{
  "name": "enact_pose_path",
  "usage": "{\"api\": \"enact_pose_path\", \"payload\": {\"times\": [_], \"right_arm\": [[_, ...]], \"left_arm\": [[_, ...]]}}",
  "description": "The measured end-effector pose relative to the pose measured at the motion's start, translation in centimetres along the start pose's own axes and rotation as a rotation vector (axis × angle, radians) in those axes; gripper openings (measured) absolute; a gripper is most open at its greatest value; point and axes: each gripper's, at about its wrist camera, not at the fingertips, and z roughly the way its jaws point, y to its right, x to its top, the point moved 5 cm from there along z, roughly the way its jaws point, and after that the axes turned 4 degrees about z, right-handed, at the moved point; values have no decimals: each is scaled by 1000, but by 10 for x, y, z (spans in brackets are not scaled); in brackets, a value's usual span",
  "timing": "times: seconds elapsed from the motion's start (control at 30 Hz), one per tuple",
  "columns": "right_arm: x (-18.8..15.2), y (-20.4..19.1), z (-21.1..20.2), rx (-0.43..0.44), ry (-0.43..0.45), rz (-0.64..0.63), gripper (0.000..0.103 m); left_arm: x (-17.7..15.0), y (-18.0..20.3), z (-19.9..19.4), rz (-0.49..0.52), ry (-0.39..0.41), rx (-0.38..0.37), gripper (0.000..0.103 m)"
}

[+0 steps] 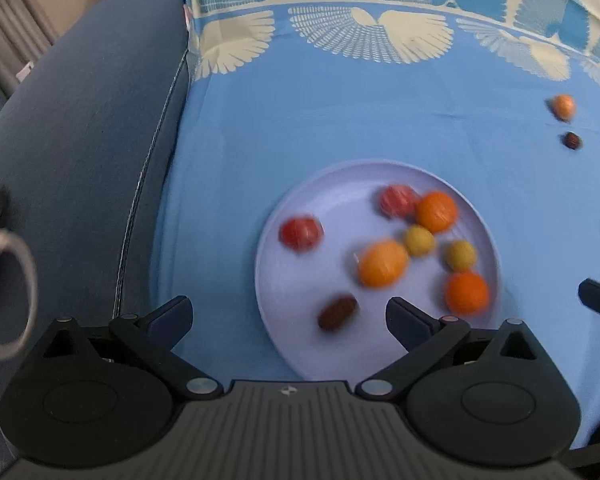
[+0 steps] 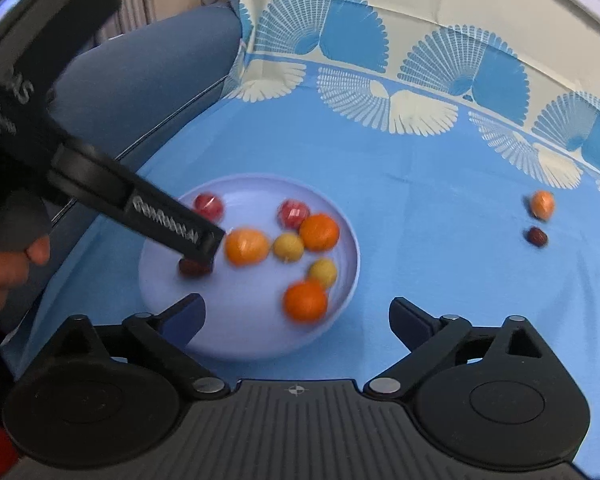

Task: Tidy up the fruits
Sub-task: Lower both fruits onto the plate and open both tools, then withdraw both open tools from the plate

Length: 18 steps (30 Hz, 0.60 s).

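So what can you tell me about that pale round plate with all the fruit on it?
The pale lilac round plate looks like smooth matte plastic with a shallow raised rim. It lies flat on the blue patterned tablecloth. On it are eight small fruits: three orange, two red, two yellow-green and one dark brown oblong one. The frames are blurred, so finer detail is lost. Two more small fruits lie apart on the cloth. In the right wrist view the left gripper reaches over its near-left part.
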Motion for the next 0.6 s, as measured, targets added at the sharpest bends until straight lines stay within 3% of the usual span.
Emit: {"api": "enact_pose_path", "payload": {"times": [0.17,0.33,0.6], "right_arm": [[-26,-4,-42,-18,-12,28,102],[-35,-2,-82,-51,70,35,102],[-44,-5,-122,-61,160,37,102]], "left_arm": [[-43,5,-37,-10,-29,4,103],[-88,8,-69,-30,-41,-7,103],[-108,13,-108,-35,43,25,103]]}}
